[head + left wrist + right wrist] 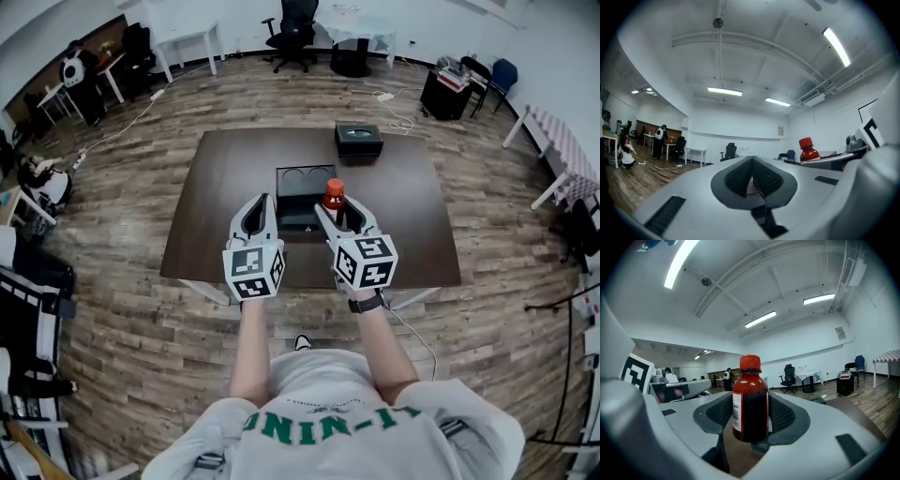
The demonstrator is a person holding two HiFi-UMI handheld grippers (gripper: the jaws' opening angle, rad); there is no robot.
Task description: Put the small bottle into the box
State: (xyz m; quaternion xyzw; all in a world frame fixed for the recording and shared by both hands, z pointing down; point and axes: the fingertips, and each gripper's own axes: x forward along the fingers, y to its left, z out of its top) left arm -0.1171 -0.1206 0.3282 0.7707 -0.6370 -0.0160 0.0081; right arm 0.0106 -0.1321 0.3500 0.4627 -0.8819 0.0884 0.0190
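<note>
My right gripper [335, 209] is shut on the small bottle [750, 401], a dark red bottle with a red cap [334, 187] and a white label, held upright between the pads. It hangs over the near right part of the open black box [298, 192] on the brown table [225, 178]. My left gripper [260, 208] sits just left of it at the same height, shut with nothing between its pads [740, 177]. In the left gripper view the small bottle [808, 151] shows at the right, above the other gripper's body.
A black tissue box [359, 140] stands at the table's far edge. Office chairs, white tables and a black cabinet stand around the wood floor beyond. People are at the far left of the room.
</note>
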